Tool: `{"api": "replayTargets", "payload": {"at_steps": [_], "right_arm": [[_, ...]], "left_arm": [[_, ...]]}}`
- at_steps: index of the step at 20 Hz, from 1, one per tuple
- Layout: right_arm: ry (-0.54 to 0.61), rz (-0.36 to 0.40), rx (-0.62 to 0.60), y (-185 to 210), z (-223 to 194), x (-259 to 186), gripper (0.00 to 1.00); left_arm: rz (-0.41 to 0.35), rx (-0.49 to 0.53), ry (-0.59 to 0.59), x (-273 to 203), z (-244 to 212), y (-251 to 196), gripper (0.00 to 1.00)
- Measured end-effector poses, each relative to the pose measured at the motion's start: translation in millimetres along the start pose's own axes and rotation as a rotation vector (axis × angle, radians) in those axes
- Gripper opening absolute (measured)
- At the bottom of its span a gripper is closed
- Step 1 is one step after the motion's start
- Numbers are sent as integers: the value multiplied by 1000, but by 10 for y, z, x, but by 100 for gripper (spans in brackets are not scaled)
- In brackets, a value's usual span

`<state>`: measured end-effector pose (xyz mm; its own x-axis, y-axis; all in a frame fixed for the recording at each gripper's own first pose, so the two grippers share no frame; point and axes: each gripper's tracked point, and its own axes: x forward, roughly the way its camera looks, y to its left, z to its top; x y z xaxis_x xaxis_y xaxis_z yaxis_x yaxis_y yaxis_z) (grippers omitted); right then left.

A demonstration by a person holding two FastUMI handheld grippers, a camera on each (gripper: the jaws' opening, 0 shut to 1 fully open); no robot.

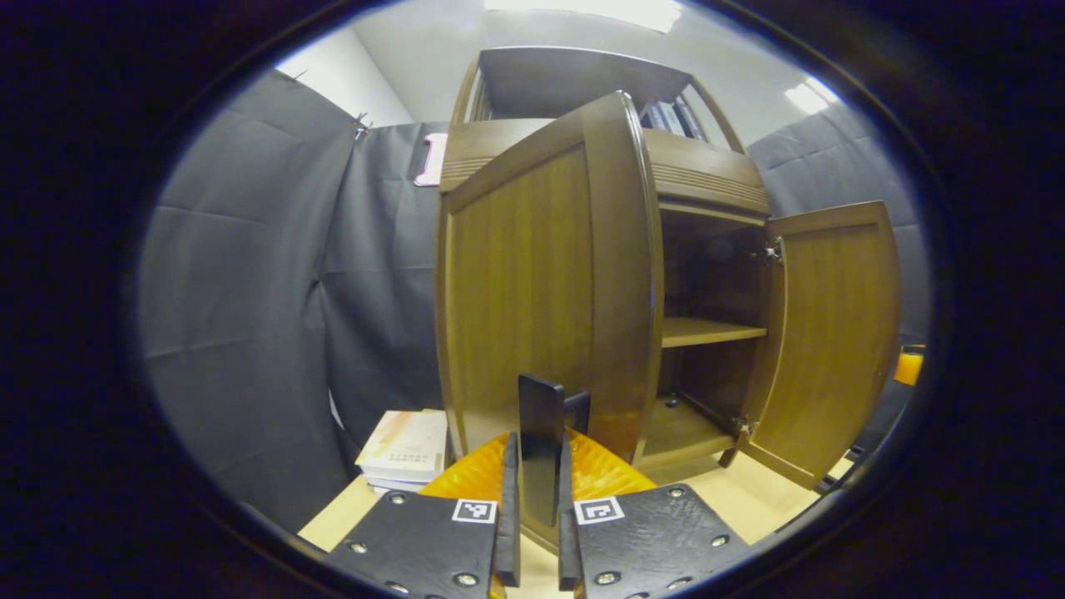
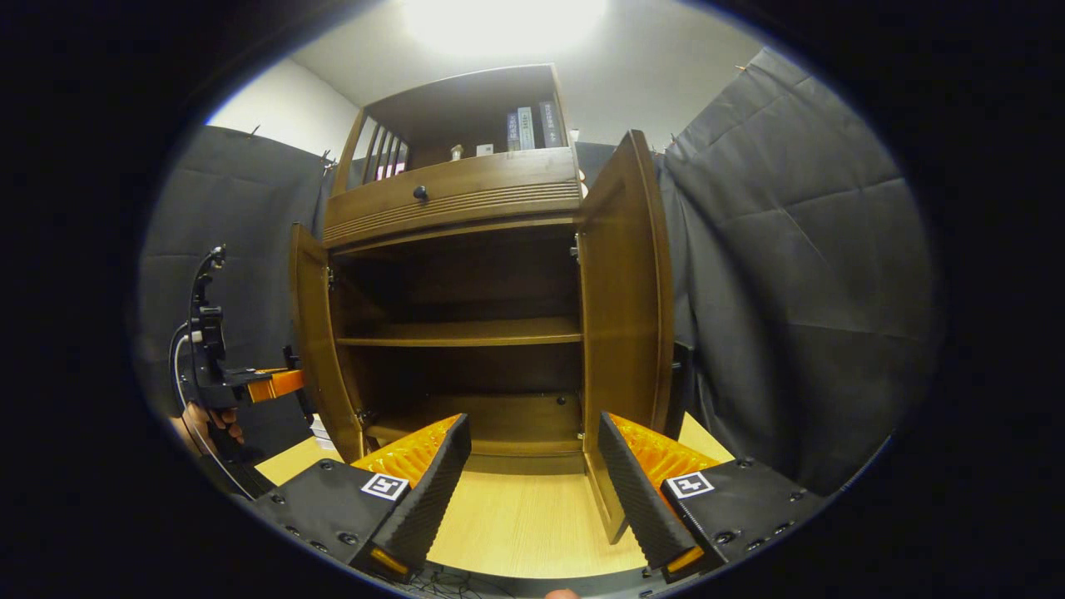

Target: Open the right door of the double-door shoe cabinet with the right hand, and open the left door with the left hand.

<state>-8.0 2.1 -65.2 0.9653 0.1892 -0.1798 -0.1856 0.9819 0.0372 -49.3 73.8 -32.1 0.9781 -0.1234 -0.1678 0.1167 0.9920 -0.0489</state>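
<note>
The brown wooden shoe cabinet (image 2: 453, 200) stands with both doors swung out. In the left gripper view the left door (image 1: 532, 283) is close in front of me, and my left gripper (image 1: 538, 445) is shut on that door's flat black handle (image 1: 541, 408). The right door (image 1: 832, 333) stands wide at the right. In the right gripper view my right gripper (image 2: 532, 424) is open with nothing between its fingers, low in front of the bottom shelf (image 2: 499, 416). The right door (image 2: 624, 333) is just to its right. Beside the left door (image 2: 312, 349), a hand (image 2: 208, 420) holds the left gripper (image 2: 250, 384).
A stack of books (image 1: 405, 449) lies on the light wooden floor (image 2: 516, 516) left of the cabinet. A drawer with a dark knob (image 2: 420, 193) sits above the doors, with books (image 2: 528, 126) on the open top shelf. Black cloth walls close in on both sides.
</note>
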Motion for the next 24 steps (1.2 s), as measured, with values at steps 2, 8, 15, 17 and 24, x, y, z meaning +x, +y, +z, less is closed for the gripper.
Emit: {"api": "replayTargets", "payload": {"at_steps": [2, 8, 15, 17, 24], "right_arm": [[-1, 15, -3, 67, -8, 9, 92], [0, 47, -7, 218, -18, 85, 92], [9, 69, -7, 339, -36, 191, 92], [12, 74, -11, 370, -56, 208, 92], [12, 90, -13, 461, -40, 311, 96]], "left_arm": [[21, 5, 0, -67, 7, 147, 19], [116, -24, 34, -180, -159, 666, 16], [178, -31, 29, -263, -192, 1162, 21], [171, -24, 25, -279, -192, 1156, 18], [204, -41, 8, -450, -144, 1421, 20]]}}
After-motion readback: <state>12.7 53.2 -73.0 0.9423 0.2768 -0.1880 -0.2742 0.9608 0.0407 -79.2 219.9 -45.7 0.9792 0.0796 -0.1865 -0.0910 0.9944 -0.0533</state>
